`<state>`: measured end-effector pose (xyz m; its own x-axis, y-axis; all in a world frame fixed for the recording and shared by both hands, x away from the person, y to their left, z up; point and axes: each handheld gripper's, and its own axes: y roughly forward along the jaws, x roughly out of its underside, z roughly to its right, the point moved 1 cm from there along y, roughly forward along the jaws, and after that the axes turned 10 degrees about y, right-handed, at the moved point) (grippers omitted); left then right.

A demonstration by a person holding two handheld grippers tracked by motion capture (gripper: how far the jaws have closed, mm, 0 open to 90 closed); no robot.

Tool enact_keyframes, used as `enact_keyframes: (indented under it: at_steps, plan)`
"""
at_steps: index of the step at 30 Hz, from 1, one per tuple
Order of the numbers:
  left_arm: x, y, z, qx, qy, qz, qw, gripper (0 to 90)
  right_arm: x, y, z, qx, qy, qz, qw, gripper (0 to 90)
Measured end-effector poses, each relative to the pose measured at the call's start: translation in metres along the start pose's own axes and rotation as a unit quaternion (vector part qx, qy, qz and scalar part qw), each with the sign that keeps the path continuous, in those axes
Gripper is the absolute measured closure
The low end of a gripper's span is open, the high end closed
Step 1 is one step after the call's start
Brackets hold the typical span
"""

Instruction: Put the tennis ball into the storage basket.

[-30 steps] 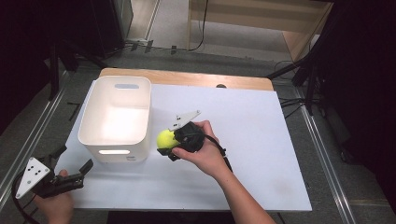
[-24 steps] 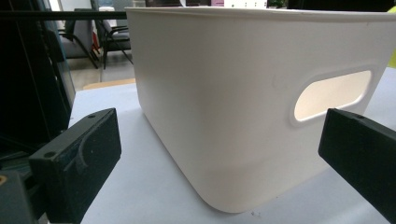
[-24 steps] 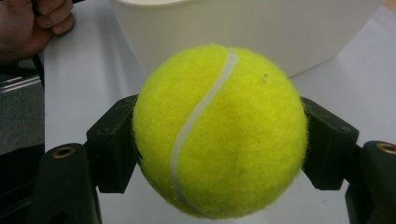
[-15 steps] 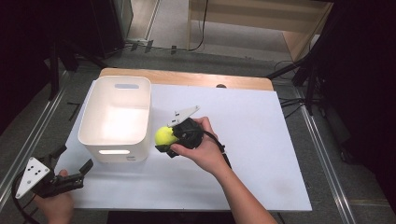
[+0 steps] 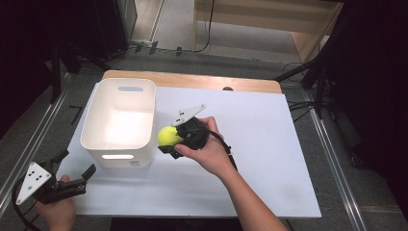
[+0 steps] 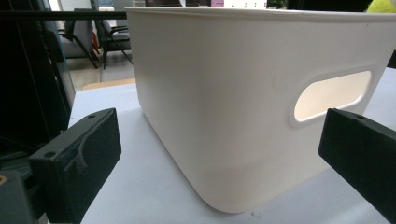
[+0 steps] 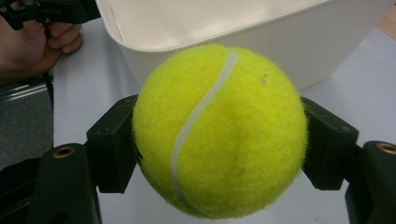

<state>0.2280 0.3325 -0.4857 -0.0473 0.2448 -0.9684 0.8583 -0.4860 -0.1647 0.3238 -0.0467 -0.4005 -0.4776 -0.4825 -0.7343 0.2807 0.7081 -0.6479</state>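
Right gripper view: tennis ball [image 7: 219,130] bears no legible writing.

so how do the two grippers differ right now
The right gripper is shut on the tennis ball beside the white bin; the left gripper is open and holds nothing. The right is over the table's middle, the left at its near left corner. Both have black jaws.

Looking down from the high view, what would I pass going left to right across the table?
Left claw → white bin → tennis ball → right claw, clamped on the ball, → bare white tabletop.
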Motion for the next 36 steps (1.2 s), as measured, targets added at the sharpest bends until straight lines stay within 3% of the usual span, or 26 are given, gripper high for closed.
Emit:
enact_keyframes:
  at_steps: [36]
  plan:
    - [0.0,0.0,-0.001,0.0,0.0,-0.001,1.0,0.0,-0.027,-0.001,-0.002,-0.014,-0.009,0.0,0.9999,23.6]
